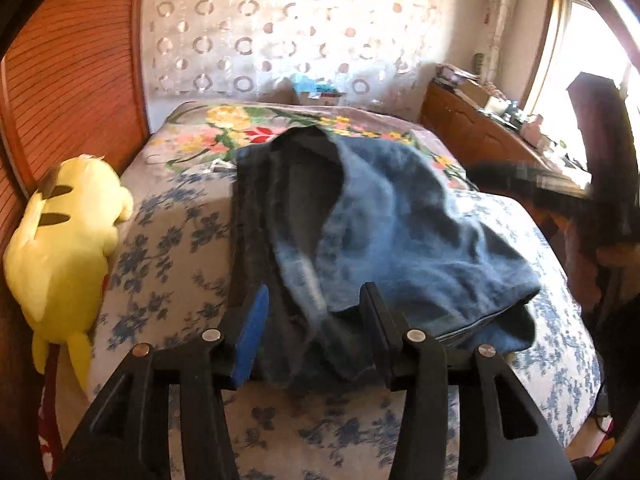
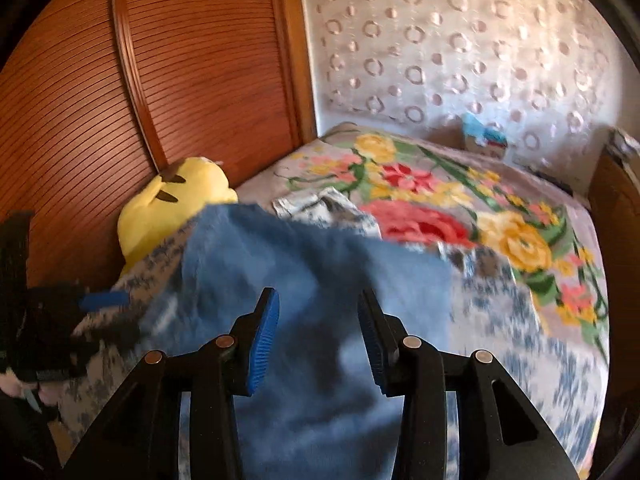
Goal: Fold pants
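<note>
Near the bed's front edge lie the bunched jeans; both grippers, left and right, gape half-open, gripping nothing. Uneven layers could slump, spoiling the fold.

yellow plush toy lying at the bed's left edge, against the slatted wooden panel | bed cover white with blue flowers, floral blanket beyond it | circle-patterned wall behind | cluttered wooden cabinet right, by sunlit window
</note>
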`<action>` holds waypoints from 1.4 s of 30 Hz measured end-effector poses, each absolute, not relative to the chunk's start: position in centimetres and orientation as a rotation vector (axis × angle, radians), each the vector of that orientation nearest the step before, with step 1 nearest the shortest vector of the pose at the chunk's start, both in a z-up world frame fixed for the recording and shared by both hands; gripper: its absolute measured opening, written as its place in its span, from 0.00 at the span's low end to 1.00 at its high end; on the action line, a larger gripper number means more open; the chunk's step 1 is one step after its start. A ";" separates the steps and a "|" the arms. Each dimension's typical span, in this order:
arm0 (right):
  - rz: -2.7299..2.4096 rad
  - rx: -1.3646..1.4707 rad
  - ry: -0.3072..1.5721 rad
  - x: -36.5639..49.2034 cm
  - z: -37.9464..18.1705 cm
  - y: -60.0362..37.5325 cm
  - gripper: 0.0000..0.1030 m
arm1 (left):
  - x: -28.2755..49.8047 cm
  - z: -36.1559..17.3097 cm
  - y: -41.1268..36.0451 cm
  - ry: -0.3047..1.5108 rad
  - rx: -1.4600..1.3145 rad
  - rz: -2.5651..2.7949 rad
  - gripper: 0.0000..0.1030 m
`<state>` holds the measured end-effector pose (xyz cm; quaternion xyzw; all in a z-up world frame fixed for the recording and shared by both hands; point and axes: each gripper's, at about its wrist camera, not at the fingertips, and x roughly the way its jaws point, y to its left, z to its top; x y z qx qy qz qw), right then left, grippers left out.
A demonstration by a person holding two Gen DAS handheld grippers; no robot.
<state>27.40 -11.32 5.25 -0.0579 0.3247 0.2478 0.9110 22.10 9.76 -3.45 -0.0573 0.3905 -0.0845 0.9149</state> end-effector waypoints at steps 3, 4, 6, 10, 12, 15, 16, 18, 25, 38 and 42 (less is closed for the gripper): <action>0.471 -0.115 0.690 25.5 4.1 -12.1 0.41 | 22.2 -3.4 8.3 0.804 -0.084 -0.207 0.47; 0.458 -0.112 0.697 24.8 3.8 -12.2 0.41 | 22.3 -3.6 7.9 0.808 -0.070 -0.211 0.47; 0.453 -0.091 0.711 23.5 3.2 -12.4 0.41 | 22.4 -3.7 7.2 0.817 -0.057 -0.221 0.47; 0.425 -0.077 0.723 21.7 2.4 -12.6 0.41 | 22.4 -4.3 6.2 0.835 -0.038 -0.242 0.47; 0.415 -0.071 0.726 20.9 2.0 -12.5 0.41 | 22.3 -4.7 6.0 0.844 -0.028 -0.244 0.47; 0.406 -0.066 0.727 20.2 1.3 -12.1 0.41 | 22.3 -5.2 5.9 0.861 -0.021 -0.242 0.47; 0.405 -0.065 0.727 20.0 1.0 -12.2 0.41 | 22.3 -5.3 5.8 0.868 -0.019 -0.240 0.47; 0.400 -0.064 0.732 19.7 0.5 -12.2 0.41 | 22.5 -5.6 5.9 0.882 -0.016 -0.237 0.47; 0.378 -0.092 0.717 19.3 -0.2 -11.4 0.46 | 22.9 -6.5 5.7 0.908 -0.002 -0.240 0.47; 0.360 -0.083 0.699 19.9 -1.6 -12.4 0.59 | 21.1 -5.3 5.9 0.870 -0.012 -0.261 0.09; 0.368 -0.086 0.668 18.8 0.3 -12.9 0.59 | 20.9 -4.8 8.3 0.868 -0.060 -0.200 0.08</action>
